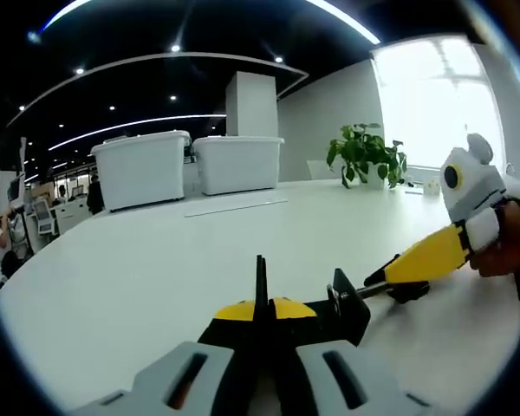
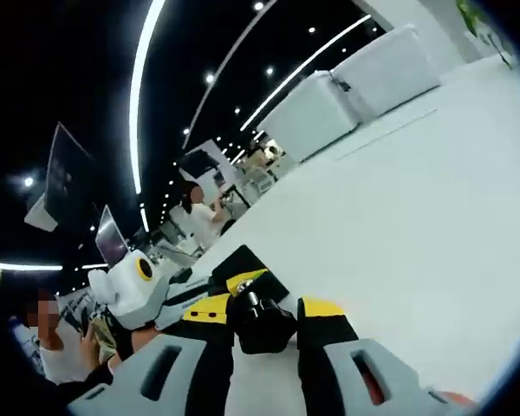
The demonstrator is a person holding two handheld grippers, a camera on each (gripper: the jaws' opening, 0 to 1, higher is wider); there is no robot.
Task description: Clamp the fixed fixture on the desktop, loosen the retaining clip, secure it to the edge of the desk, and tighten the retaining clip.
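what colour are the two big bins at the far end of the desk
White, both bins; clearest in the left gripper view.

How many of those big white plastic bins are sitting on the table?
2. In the left gripper view, the left bin and the right bin stand side by side at the far edge of the white table, left of the potted plant. Others may be hidden.

- We see the black-and-yellow clamp [image 1: 347, 303] just ahead of our left claw, its thin black bar standing upright between the closed jaws.
- In the right gripper view, its black screw knob [image 2: 262, 322] sits between our right claw's jaws, above the white desk [image 2: 416, 225].
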